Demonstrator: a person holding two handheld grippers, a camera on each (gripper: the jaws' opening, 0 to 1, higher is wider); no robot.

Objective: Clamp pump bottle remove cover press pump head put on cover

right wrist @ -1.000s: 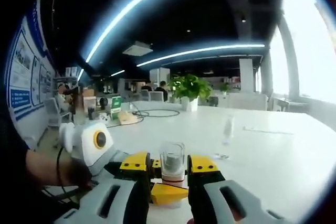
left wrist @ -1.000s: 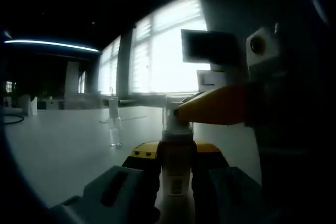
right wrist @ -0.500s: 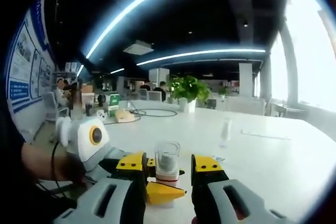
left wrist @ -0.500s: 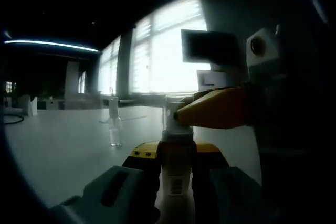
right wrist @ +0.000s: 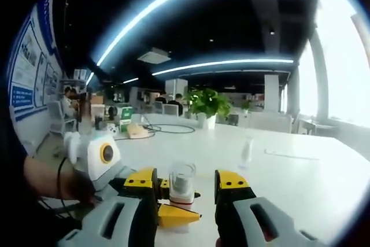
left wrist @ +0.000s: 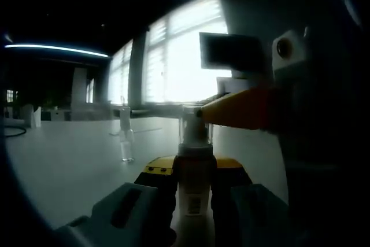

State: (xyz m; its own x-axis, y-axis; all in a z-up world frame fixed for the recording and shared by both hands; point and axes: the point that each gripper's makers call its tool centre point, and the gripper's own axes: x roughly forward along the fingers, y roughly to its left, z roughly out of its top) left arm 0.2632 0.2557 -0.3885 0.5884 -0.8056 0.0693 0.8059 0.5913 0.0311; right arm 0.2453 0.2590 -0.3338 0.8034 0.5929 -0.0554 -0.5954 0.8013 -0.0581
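Your left hand-held gripper (left wrist: 193, 186) is clamped on the pump bottle (left wrist: 194, 192), yellow pads tight against both sides of its body. The bottle stands upright between the jaws, long axis vertical, with its clear cover (left wrist: 195, 124) seated over the pump head and pointing straight up.

Your right hand-held gripper (right wrist: 186, 184) has its jaws spread, one on each side of the cover (right wrist: 181, 179) with a visible gap on both sides, so it grips nothing. In the left gripper view one of its yellow jaws (left wrist: 240, 108) reaches in from the right at cover height; whether it touches the cover you cannot tell.

The white desk (right wrist: 300, 183) runs wide and bare toward the windows. A small clear bottle (left wrist: 126, 137) stands upright well apart from yours. A potted plant (right wrist: 209, 105) sits at the far edge.
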